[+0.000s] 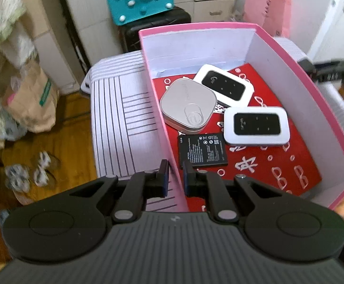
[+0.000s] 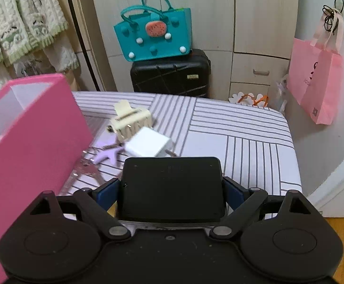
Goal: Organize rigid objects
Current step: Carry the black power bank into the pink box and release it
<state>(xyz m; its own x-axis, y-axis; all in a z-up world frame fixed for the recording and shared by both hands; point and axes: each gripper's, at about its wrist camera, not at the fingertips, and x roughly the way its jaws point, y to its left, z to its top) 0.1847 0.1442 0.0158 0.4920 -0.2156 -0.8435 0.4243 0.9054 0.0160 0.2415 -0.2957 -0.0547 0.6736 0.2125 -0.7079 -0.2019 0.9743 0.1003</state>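
1. Striped bedding [image 2: 231, 127] covers the surface, with a black suitcase [image 2: 172, 73] and a teal bag [image 2: 155, 33] at twelve o'clock in the right wrist view.
2. Left gripper [image 1: 174, 168] pinches the pink box [image 1: 290, 66] by its near wall, one finger on either side.
3. Inside lie a silver case [image 1: 188, 106], two white routers [image 1: 224, 85] [image 1: 256, 125] and a black battery [image 1: 201, 149].
4. Right gripper [image 2: 172, 189] is clamped on a black slab [image 2: 172, 187].
5. White charger [image 2: 148, 145] and cream hair clip [image 2: 129, 118] lie at eleven o'clock of the slab.
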